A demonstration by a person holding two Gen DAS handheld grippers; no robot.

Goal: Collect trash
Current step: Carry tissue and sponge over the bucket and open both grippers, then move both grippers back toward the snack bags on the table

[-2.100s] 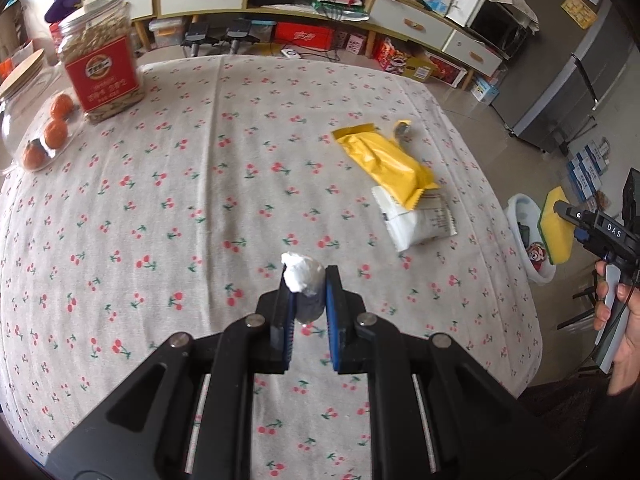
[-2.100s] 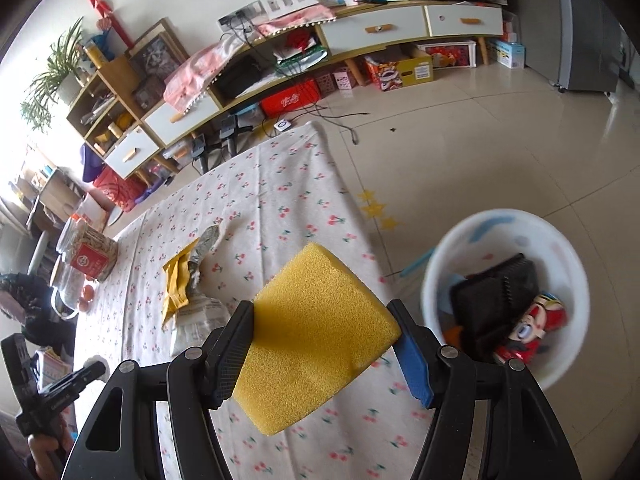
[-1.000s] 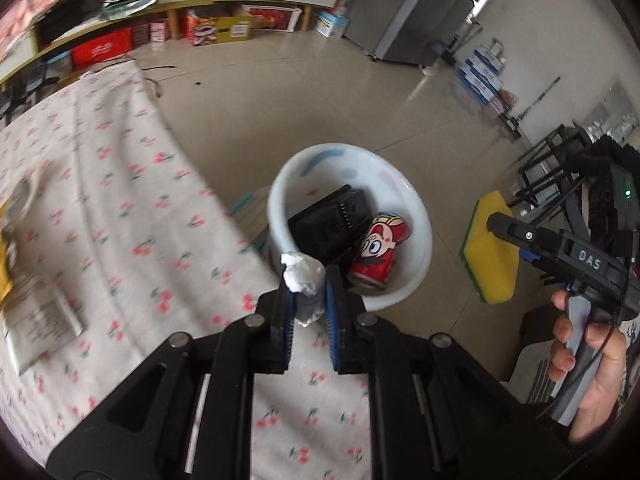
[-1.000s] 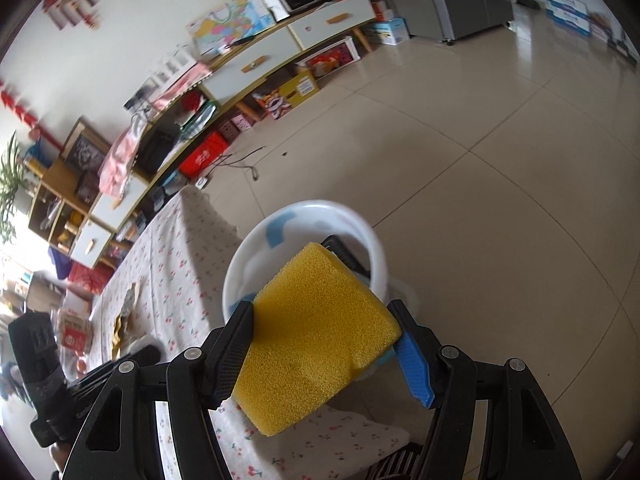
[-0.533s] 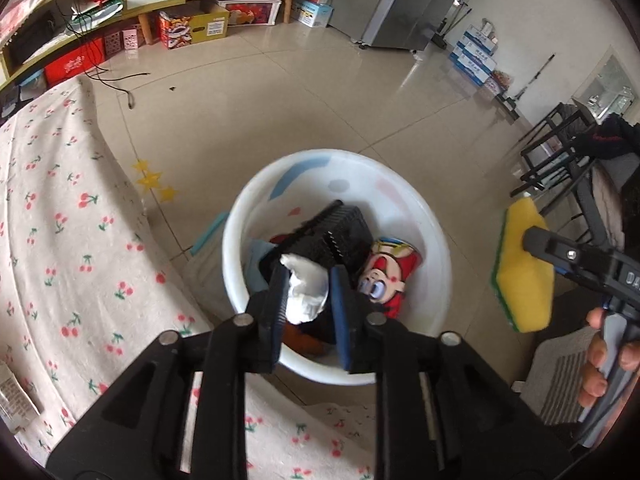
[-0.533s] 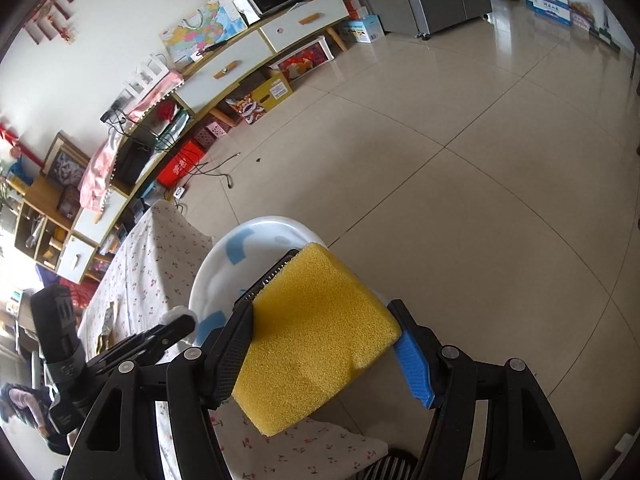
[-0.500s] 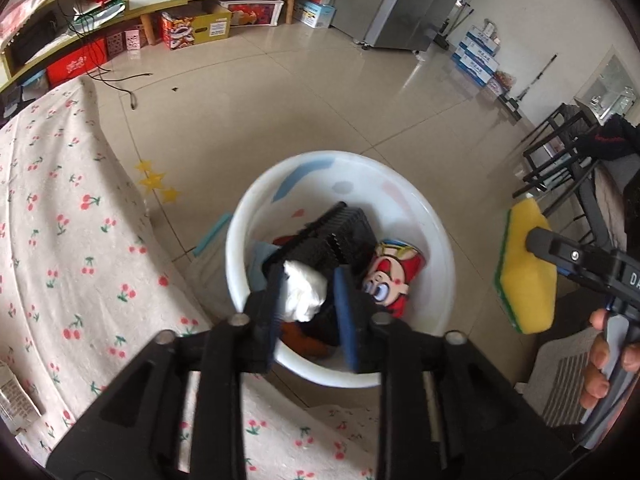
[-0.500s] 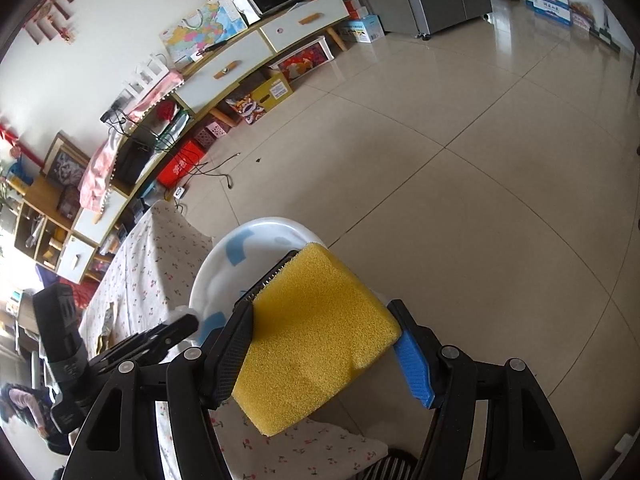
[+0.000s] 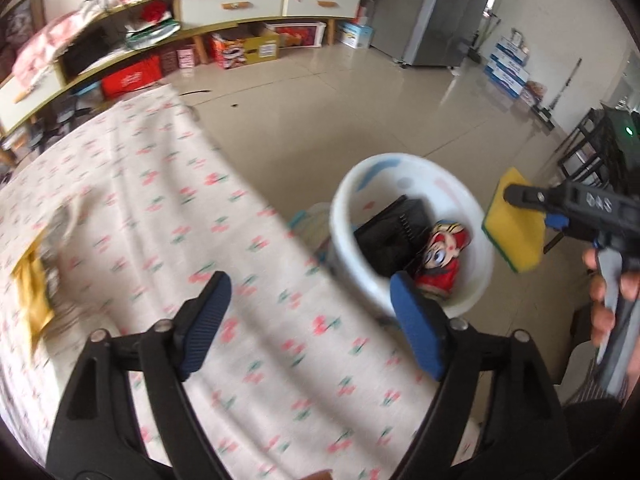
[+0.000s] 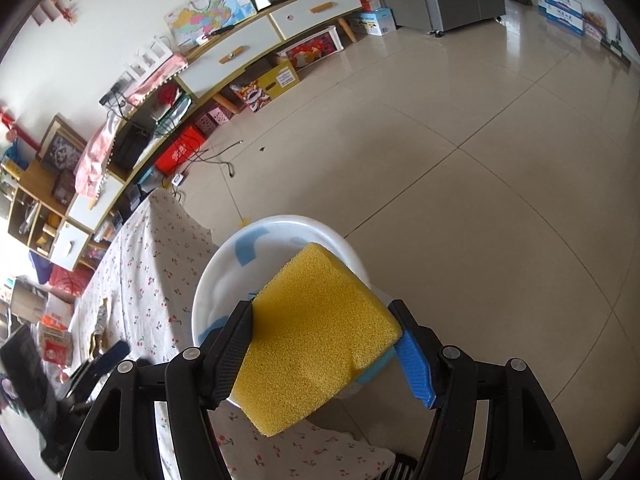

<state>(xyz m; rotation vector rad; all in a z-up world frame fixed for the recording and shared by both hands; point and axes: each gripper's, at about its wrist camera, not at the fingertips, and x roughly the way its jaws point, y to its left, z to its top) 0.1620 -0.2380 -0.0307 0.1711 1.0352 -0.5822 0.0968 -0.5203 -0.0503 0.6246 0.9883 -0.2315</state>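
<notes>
left gripper jaws spread wide, nothing between them, over the near edge of the cherry-print tablecloth; right gripper jaws clamped on a yellow sponge, held above the near rim of the white bin; bin sits on the floor just right of the table, holding a red cartoon can and a black ridged object; yellow wrapper lies on the cloth at far left, blurred; low cabinet along the far wall
</notes>
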